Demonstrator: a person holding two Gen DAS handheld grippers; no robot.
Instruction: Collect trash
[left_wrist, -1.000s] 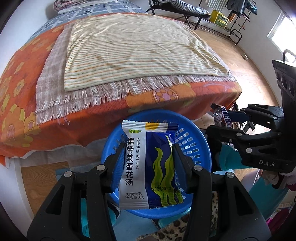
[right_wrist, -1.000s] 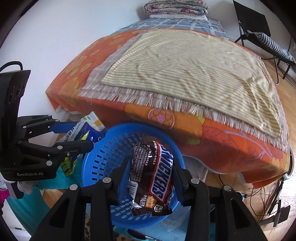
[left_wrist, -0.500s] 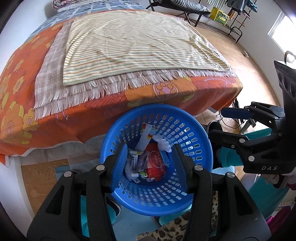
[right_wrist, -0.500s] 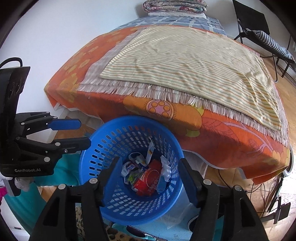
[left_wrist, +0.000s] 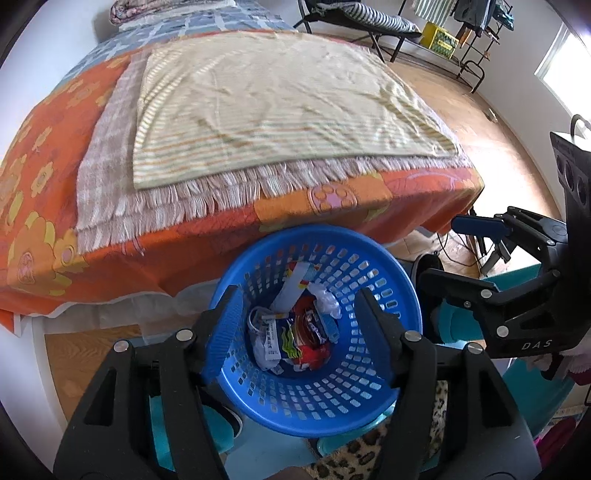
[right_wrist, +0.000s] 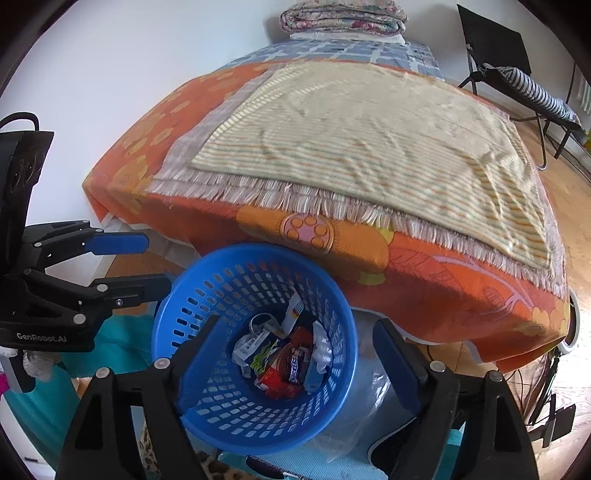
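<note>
Left wrist view puts your left tongs directly above the blue basket, angled steeply down, their jaws opening with nothing caught between them. Through the gap you look straight onto the trash heap at the bottom of the basket: a white and blue soup packet lies on top at the left, just beside a dark candy bar wrapper, with red wrappers under them and a crumpled white scrap toward the far side. A long white wrapper leans up against the basket's far wall.

From the right wrist view, your right tongs hang over the same basket, also tipped down, and their jaws are opening too, wider than the left pair, empty between the blue pads. Below them the same pile sits in the basket, the candy bar wrapper near its middle and the soup packet to its left.

Each pair of tongs shows in the other's camera: the right tongs at the right edge of the left view, the left tongs at the left edge of the right view, both just beside the basket rim.

Beyond the basket stands the bed, draped in an orange flowered sheet, with a fringed checked cloth on it and a striped cream towel spread on top. A folded quilt lies at the bed's far end, and a folding chair stands on the wooden floor to the right.
</note>
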